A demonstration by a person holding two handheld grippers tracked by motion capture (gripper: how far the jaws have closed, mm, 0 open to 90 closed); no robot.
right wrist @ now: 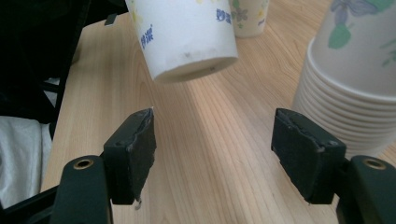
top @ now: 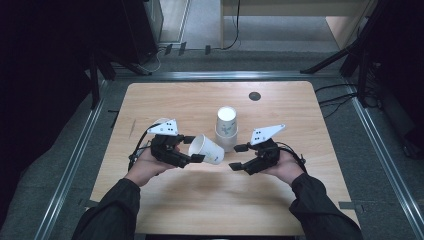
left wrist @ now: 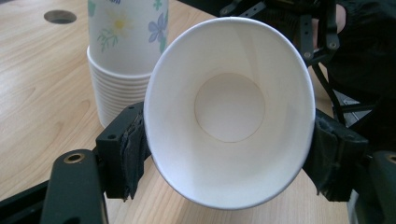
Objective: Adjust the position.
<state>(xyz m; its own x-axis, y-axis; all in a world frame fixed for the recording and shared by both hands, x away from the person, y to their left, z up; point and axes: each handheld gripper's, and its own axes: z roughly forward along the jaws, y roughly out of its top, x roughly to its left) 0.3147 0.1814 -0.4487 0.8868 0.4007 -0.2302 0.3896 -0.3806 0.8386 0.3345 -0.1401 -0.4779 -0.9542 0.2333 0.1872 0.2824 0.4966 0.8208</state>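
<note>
Your left gripper [top: 192, 149] clamped on a tilted paper cup [top: 206, 148], your right gripper [top: 239, 157] jaws apart, empty, cup stack [top: 226, 131] just beyond both.

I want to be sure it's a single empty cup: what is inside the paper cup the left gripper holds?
Inside the paper cup, gripped by the left gripper, are bare white walls and a round white bottom, nothing else. Whether another cup is nested inside cannot be told.

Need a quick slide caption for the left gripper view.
Left gripper squeezes a white paper cup at its rim, mouth toward the camera, beside a stack of floral cups.
</note>
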